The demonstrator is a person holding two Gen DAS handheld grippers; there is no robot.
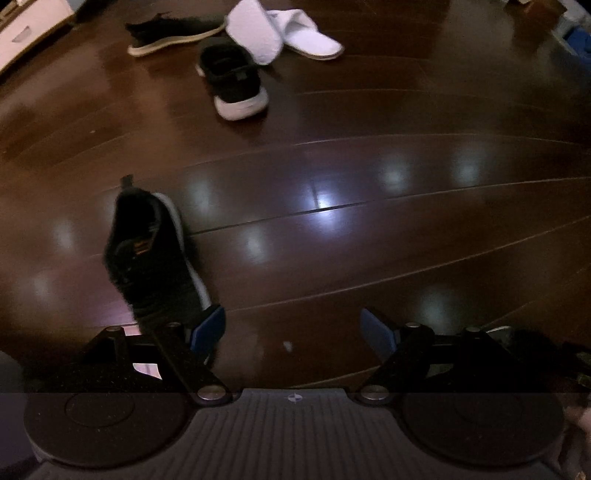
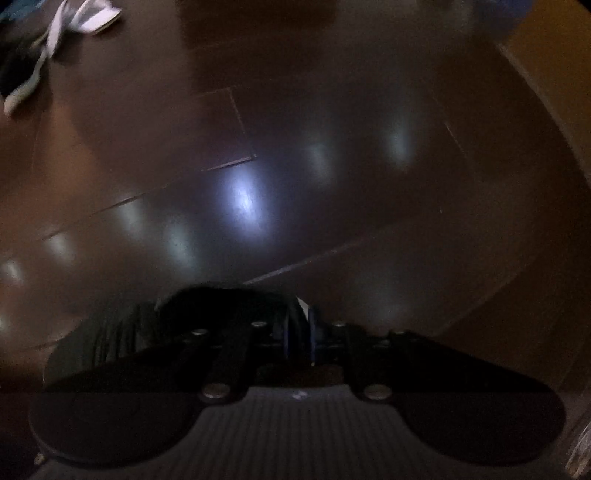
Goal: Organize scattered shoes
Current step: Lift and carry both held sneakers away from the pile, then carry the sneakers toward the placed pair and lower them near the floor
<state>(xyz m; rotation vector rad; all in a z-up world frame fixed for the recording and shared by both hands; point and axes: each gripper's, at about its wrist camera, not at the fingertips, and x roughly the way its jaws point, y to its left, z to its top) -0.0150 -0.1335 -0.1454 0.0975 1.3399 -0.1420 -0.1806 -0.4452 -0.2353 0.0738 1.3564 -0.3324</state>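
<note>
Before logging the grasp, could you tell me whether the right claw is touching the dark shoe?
Touching: the right wrist view shows the right claw closed on the dark shoe's edge, no gap.

The floor (image 1: 369, 155) is dark reddish-brown wood in long planks with thin dark seams, dotted with pale bluish-white glare spots. The near sneaker (image 1: 147, 258) on the left is black with a white sole edge and small orange marks on its side. The far sneaker (image 1: 232, 81) is black with a white sole and toe. The flat sneaker (image 1: 170, 31) behind it is black with a cream sole. The two slippers (image 1: 280, 33) at the far side are plain white. The left gripper's fingers (image 1: 210, 328) are blue on black links. The right gripper's fingers (image 2: 286, 339) show thin blue edges against a black shoe (image 2: 221, 306).
</note>
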